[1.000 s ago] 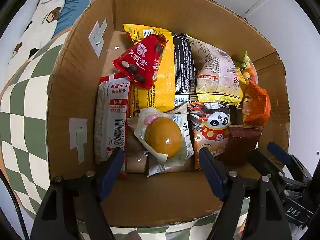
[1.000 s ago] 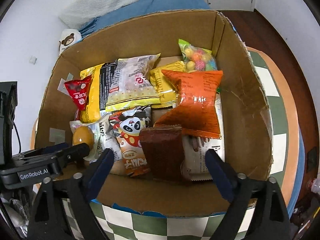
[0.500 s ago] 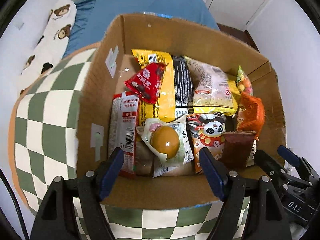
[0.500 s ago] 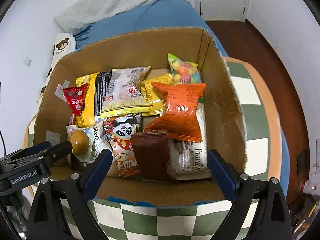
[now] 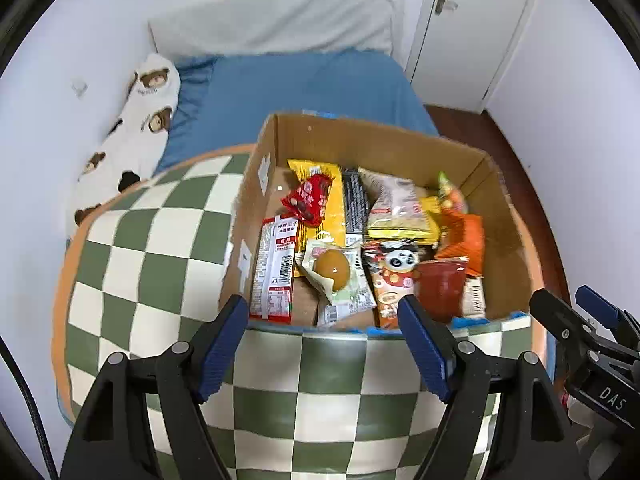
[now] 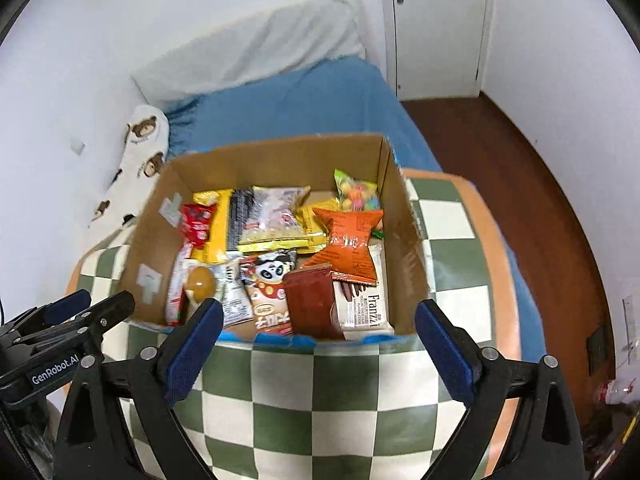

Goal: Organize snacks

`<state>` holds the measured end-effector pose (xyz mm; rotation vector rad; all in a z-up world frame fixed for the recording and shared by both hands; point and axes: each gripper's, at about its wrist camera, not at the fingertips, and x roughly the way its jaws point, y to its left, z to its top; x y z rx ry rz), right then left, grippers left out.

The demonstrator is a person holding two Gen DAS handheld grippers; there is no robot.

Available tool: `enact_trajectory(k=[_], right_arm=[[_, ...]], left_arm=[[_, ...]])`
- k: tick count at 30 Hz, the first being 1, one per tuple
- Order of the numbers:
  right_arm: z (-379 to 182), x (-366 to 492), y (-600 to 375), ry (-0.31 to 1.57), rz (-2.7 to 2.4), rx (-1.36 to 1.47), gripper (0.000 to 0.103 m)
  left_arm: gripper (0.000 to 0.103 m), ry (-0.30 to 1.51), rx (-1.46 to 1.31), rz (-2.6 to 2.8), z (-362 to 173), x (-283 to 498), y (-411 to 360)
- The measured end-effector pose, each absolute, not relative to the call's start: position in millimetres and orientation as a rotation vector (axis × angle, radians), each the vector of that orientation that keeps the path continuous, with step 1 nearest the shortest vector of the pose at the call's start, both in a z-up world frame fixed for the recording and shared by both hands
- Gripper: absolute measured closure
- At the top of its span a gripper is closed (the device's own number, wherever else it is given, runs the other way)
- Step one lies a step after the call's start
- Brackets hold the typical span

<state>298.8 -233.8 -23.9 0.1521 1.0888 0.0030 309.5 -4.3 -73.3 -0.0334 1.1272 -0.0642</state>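
Observation:
A cardboard box (image 5: pixel 376 136) (image 6: pixel 276 152) full of snack packets stands on a green-and-white checkered table (image 5: pixel 160 240) (image 6: pixel 320 392). Inside lie a red triangular packet (image 5: pixel 310 200), a yellow bag (image 6: pixel 212 232), a wrapped round yellow pastry (image 5: pixel 331 269) (image 6: pixel 200 278), a panda packet (image 5: pixel 394 276) (image 6: pixel 268 288), an orange packet (image 6: pixel 352 240), a dark red wafer pack (image 6: pixel 310 304) and a candy bag (image 6: pixel 356 194). My left gripper (image 5: pixel 323 346) hovers open above the box's near edge, empty. My right gripper (image 6: pixel 316 344) is also above the near edge, its jaws opening, nothing between them.
A bed with a blue sheet (image 5: pixel 296 88) (image 6: pixel 304 108), a grey pillow (image 5: pixel 272 20) and a bear-print pillow (image 5: pixel 140 120) lies beyond the table. A white door (image 6: pixel 436 20) and dark wooden floor (image 6: pixel 520 168) are at the right. The other gripper shows at each view's edge.
Both grippers have risen and drawn back from the box, so the table, bed and door have come into view. The right jaws have widened a little. The snacks have not moved.

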Motion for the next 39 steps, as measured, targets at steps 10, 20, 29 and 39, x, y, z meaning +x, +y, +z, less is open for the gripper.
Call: enact_trajectory(k=[10,20,29,39], right_arm=[[46,220,-225,0.968,0.007,0.13,0.001],[100,159,-219,0.876,0.011,0.106,0.0],[128,133,-212,0.826,0.009,0.08,0.0],[120,145,-217,0.828,-0.022,0.08,0.0]], left_arm=[[0.027,0.982,0.0,-0.061,-15,232,-5],[0.027,0.933,0.007,-0.061,18,183,-1],[0.027,0.883,0.008,-0.077,41,158,0],[0.002,0.869,0.015,-0.063,33,171,-3]])
